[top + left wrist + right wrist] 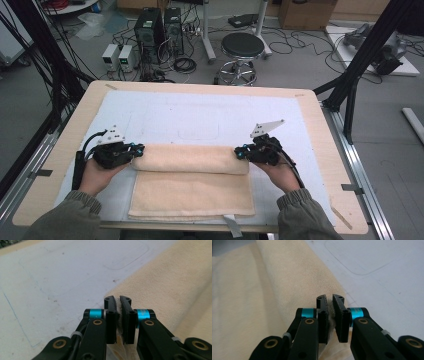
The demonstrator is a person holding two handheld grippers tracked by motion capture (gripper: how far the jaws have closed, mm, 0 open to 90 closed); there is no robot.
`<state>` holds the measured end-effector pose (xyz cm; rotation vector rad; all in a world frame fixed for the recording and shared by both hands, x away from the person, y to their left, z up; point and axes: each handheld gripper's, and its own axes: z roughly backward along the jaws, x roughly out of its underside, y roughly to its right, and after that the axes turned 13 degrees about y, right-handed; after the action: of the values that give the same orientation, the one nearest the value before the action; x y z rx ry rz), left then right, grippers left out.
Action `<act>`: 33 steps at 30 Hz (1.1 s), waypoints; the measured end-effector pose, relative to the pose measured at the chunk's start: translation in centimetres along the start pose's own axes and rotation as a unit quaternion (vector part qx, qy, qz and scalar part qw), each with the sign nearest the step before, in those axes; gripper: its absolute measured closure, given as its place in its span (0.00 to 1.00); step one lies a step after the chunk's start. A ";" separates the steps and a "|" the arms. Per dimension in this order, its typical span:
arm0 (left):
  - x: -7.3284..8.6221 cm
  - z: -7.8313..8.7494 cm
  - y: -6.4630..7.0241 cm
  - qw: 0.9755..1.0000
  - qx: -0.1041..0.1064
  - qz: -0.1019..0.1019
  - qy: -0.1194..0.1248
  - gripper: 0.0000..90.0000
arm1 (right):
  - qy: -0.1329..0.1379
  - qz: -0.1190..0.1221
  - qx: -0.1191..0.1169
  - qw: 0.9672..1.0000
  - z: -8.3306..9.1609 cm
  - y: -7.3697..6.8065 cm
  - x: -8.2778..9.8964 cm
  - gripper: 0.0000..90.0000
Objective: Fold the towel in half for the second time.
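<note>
Cream towel lies mid-table on the white mat, far edge folded toward me. My left gripper pinches the fold's left corner, right gripper pinches its right corner; both w/ jaws clamped narrow on cloth.

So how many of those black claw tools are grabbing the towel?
2. The left gripper is shut on the left end of the towel, at its folded-over edge; the right gripper is shut on the right end of that fold.
</note>
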<state>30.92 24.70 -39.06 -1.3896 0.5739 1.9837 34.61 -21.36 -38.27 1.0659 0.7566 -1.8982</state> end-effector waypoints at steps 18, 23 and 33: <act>0.0 3.8 2.5 0.999 0.036 -0.016 0.022 0.69 | 0.028 0.016 -0.011 0.999 3.3 -3.5 0.3 0.71; 1.1 0.9 1.0 1.000 0.000 -0.003 0.009 0.61 | 0.003 0.018 0.021 1.000 1.3 -1.5 0.9 0.60; 2.8 -3.2 -1.4 0.998 -0.032 0.008 -0.048 0.44 | -0.031 -0.001 0.036 0.999 -1.8 1.6 2.7 0.45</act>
<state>33.38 24.24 -42.84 -1.3235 0.4826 2.0853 35.90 -21.69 -41.63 1.0455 0.6595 -1.9637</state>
